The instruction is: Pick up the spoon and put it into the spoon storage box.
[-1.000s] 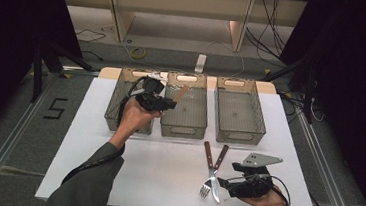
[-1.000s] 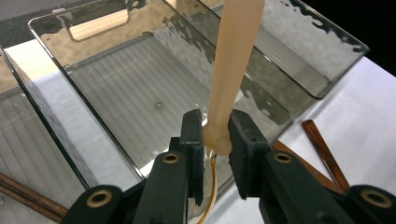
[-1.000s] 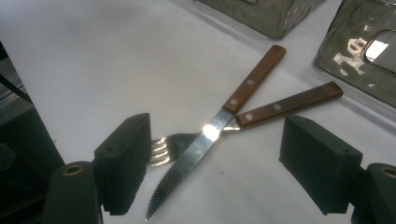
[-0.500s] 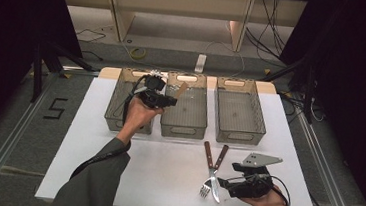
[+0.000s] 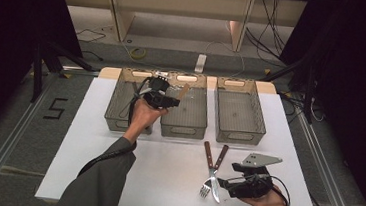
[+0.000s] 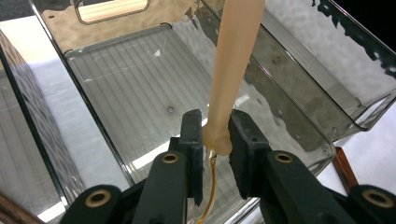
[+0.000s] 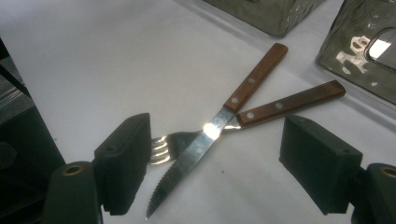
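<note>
My left gripper (image 5: pixel 168 101) hovers over the middle grey bin (image 5: pixel 183 131), shut on a beige plastic utensil (image 5: pixel 184 89). In the left gripper view the jaws (image 6: pixel 215 135) pinch the utensil (image 6: pixel 233 70) at its neck, and its handle rises away over the bin floor (image 6: pixel 126 88). A wood-handled knife (image 5: pixel 212 171) and fork (image 5: pixel 217 162) lie crossed on the white table near the front right. My right gripper (image 5: pixel 225 184) rests open just beside them. In the right gripper view its jaws (image 7: pixel 222 163) stand wide on either side of the knife blade (image 7: pixel 196 149) and fork (image 7: pixel 289 103).
Three see-through grey bins stand in a row at the back: left (image 5: pixel 119 123), middle, and right (image 5: pixel 237 137). The white table (image 5: pixel 165 171) ends close in front of my right hand. Cables and shelving lie on the floor beyond the far edge.
</note>
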The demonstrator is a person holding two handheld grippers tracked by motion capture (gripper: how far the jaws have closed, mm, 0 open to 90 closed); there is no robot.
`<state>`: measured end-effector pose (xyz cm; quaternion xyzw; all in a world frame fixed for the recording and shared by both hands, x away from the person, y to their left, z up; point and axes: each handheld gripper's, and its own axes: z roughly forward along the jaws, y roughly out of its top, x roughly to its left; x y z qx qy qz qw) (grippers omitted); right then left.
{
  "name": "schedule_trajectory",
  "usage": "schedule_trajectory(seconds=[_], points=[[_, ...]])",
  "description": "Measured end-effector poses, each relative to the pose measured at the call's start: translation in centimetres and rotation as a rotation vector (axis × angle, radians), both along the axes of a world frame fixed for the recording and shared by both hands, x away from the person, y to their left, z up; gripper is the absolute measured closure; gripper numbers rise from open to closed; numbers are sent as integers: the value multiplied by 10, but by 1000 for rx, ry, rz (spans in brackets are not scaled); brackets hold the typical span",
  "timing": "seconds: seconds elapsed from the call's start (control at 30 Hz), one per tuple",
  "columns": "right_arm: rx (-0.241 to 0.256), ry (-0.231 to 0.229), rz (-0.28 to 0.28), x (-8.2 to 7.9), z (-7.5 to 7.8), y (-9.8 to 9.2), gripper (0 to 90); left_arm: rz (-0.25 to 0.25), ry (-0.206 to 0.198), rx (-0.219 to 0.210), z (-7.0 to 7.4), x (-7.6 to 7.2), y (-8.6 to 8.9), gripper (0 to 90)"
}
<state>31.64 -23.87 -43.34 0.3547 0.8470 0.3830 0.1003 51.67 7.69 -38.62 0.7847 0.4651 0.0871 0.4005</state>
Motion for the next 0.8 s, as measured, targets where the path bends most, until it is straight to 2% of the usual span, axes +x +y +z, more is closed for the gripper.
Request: schedule_trajectory(seconds=[0.23,0.3,0.37,0.4,0.47,0.53,0.57,0.6,0.63,0.67,0.77,0.8], points=[[2,-1,3,0,0,0,257,23,6,-11,-4,1,-2,742],[2,-1,2,0,0,0,257,40,9,-29,-5,2,0,718],[2,0,3,0,0,0,257,43,29,-70,-5,3,2,641],[4,0,4,0,0,0,257,51,30,-76,-4,2,2,589],[6,0,5,0,0,0,257,60,40,-82,-2,1,5,558],[3,-1,6,0,0,1,257,56,57,-102,3,-3,9,442],[3,-1,6,0,0,1,257,56,57,-102,3,-3,9,418],[5,-2,5,0,1,1,257,51,57,-101,6,-7,10,371],[5,-2,5,0,1,1,257,46,52,-103,7,-9,12,371],[8,-3,8,-1,1,1,257,26,30,-105,10,-16,17,322],[9,-6,15,0,0,3,257,28,19,-127,13,-24,24,288],[10,-3,16,1,0,5,257,11,7,-129,17,-33,31,285]])
